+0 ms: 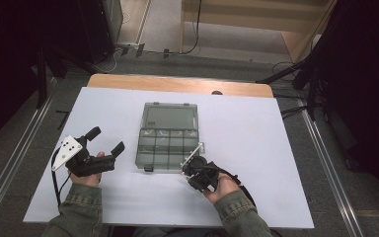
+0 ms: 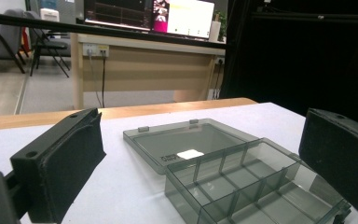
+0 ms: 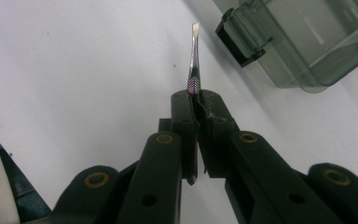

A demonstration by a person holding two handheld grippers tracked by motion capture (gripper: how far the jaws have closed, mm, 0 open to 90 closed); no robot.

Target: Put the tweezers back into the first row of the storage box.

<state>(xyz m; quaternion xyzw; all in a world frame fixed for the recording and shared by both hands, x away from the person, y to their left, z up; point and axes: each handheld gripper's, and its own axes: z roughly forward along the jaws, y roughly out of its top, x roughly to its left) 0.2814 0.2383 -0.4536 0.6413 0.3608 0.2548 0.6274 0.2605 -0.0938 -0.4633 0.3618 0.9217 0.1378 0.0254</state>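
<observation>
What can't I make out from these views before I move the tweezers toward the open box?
- Tweezers: rear end hidden between the right gripper pads in the right gripper view; too small in the high view.
- Organizer box: cut off by the top and right edges of the right gripper view.
- Lid label: print too small, glare over it, left gripper view.
- Left gripper: nothing between its pads.

High view: white table sheet (image 1: 128, 197) evenly bright, surroundings near black, image soft and low in detail. Left gripper view: glare patch on the open box lid (image 2: 189, 153); near jaws blurred. Right gripper view: tweezers (image 3: 194, 60) sharp, foreground links soft.
</observation>
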